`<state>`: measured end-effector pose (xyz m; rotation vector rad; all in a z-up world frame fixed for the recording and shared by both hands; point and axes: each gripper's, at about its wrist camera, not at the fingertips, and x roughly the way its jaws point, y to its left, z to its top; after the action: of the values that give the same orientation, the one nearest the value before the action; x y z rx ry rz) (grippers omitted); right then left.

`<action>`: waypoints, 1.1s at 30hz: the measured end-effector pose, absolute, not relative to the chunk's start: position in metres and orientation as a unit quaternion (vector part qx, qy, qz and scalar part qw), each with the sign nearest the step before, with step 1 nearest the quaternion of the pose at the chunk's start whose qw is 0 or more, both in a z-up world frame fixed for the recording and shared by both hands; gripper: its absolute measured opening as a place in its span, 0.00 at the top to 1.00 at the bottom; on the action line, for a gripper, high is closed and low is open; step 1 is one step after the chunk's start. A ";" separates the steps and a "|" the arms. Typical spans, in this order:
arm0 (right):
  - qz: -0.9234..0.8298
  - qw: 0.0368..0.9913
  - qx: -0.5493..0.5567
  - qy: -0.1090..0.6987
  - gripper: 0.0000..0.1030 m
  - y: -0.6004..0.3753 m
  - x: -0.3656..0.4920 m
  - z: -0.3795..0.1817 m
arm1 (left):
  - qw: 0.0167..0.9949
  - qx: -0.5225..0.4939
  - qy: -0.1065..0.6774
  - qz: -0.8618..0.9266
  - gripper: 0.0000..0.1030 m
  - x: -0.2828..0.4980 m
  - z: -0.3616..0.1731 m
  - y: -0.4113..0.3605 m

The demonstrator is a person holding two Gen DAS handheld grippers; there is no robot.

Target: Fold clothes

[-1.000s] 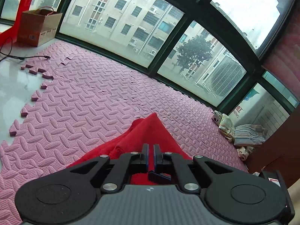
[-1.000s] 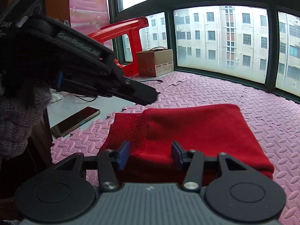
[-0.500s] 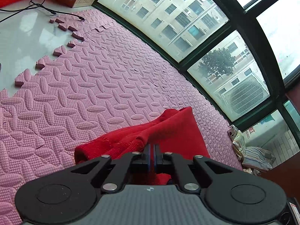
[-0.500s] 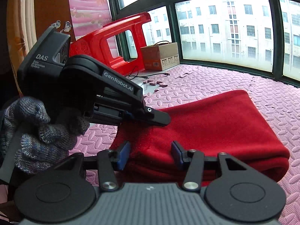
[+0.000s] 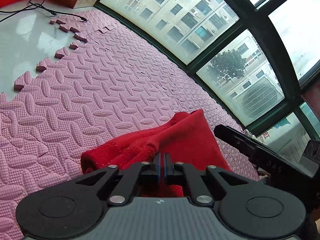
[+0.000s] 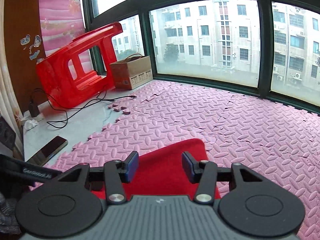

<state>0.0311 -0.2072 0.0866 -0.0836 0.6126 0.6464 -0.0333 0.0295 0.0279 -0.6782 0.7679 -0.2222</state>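
Note:
A red knitted garment (image 5: 180, 140) lies folded on the pink foam mat (image 5: 90, 92). My left gripper (image 5: 161, 158) is shut on a bunched edge of it, and the cloth rises in a ridge from the jaws. In the right wrist view the same red garment (image 6: 174, 160) lies flat under my right gripper (image 6: 160, 165), which stands open above it with nothing between the blue pads (image 6: 132, 166). The other gripper's black body shows at the right edge of the left wrist view and at the lower left of the right wrist view.
A red plastic stool (image 6: 80, 68) lies tipped by the window beside a cardboard box (image 6: 132, 72). Black cables (image 6: 80, 110) and a phone (image 6: 50, 150) rest on the bare white floor. Large windows (image 6: 200, 40) edge the mat. A pile of cloths sits far right.
My left gripper has carried the pinched edge down and toward the floor's bare side. My right gripper has lifted and swung, so less of the garment shows beneath it; it stays open.

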 end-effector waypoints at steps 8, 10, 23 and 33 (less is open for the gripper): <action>0.295 0.890 -0.078 0.340 0.61 -0.181 0.074 0.063 | 0.866 -0.320 0.369 -0.112 0.95 -0.032 0.025 0.031; 0.292 0.886 -0.087 0.348 0.62 -0.175 0.079 0.057 | 0.866 -0.319 0.369 -0.113 0.95 -0.032 0.025 0.031; 0.299 0.886 -0.080 0.344 0.62 -0.204 0.071 0.074 | 0.864 -0.320 0.370 -0.116 0.95 -0.031 0.022 0.033; 0.277 0.901 -0.049 0.331 0.55 -0.246 0.018 0.057 | 0.868 -0.312 0.371 -0.109 0.95 -0.032 0.024 0.029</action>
<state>0.0175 -0.2462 0.0569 -0.1020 0.6852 0.5735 -0.0318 0.0294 0.0237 -0.6537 0.7766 -0.2292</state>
